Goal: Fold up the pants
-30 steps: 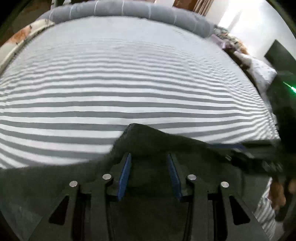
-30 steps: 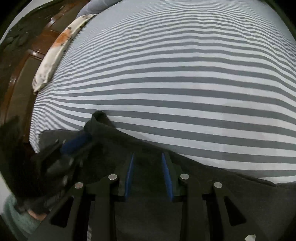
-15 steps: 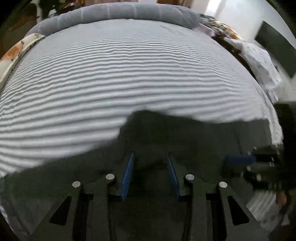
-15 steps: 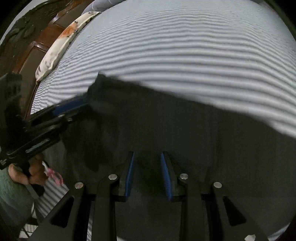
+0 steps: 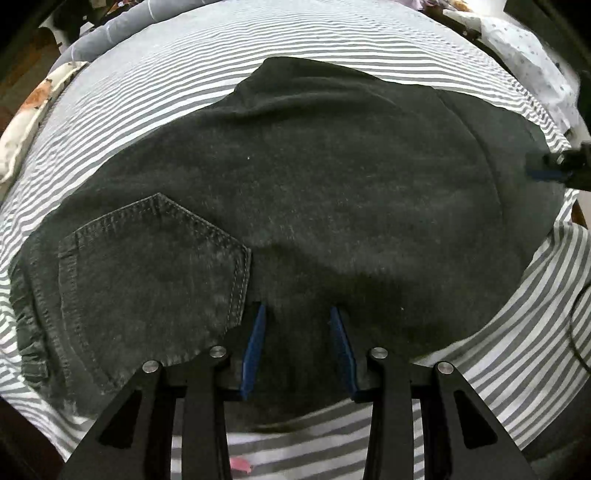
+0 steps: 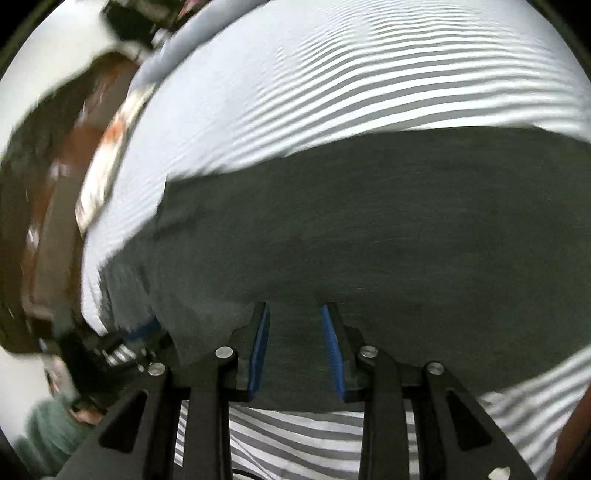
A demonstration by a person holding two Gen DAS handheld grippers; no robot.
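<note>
Dark grey denim pants (image 5: pixel 314 192) lie spread on the striped bed, back pocket (image 5: pixel 155 266) at the left in the left wrist view. My left gripper (image 5: pixel 297 314) hovers over the near edge of the pants with its jaws apart and nothing between them. My right gripper (image 6: pixel 294 310) is also open, above the pants (image 6: pixel 369 229) near their front edge. The right gripper also shows at the right edge of the left wrist view (image 5: pixel 554 171), at the far end of the pants.
The bed carries a grey and white striped sheet (image 5: pixel 258 48). A grey bolster (image 5: pixel 122 33) lies at the far side, a floral pillow (image 5: pixel 26 122) at the left. A brown wooden bed frame (image 6: pixel 55 206) runs along the left in the right wrist view.
Both grippers held the pants' edge lifted above the bed. They swung the fabric forward and down. Now the pants lie flat and both grippers have let go.
</note>
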